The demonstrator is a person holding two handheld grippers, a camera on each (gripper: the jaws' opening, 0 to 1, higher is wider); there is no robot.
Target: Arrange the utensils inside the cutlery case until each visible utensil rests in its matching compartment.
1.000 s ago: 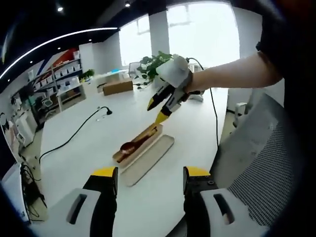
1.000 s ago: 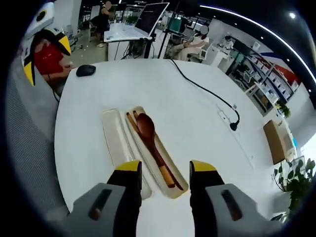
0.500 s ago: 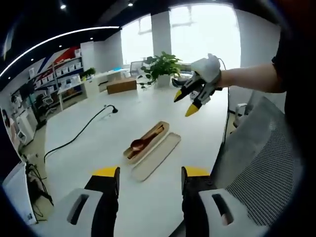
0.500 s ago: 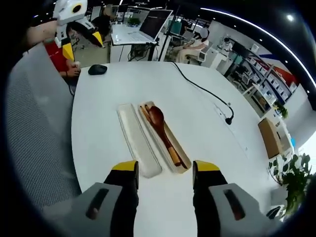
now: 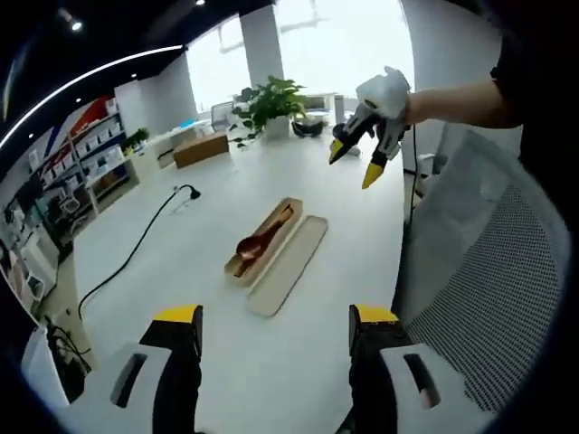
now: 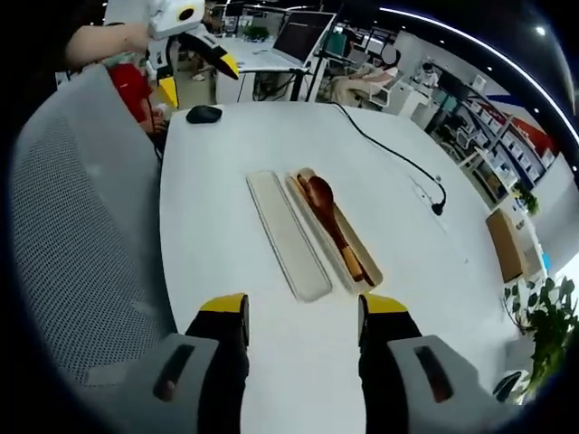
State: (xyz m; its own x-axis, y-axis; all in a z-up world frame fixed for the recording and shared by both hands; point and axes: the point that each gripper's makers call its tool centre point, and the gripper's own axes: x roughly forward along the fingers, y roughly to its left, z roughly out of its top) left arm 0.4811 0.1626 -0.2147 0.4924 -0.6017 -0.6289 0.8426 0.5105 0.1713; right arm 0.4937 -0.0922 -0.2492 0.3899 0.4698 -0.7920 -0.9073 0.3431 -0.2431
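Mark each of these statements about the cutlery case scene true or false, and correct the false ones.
1. The wooden spoon lies inside the open case. True.
2. The lid covers the case. False: it lies flat on the table beside the case.
3. The right gripper is holding the spoon. False: its jaws stand open and empty, short of the case.
4. The left gripper is open with nothing between its jaws. True.
5. A black cable runs across the table. True.
6. A computer mouse sits inside the case. False: it rests on the table's far end.
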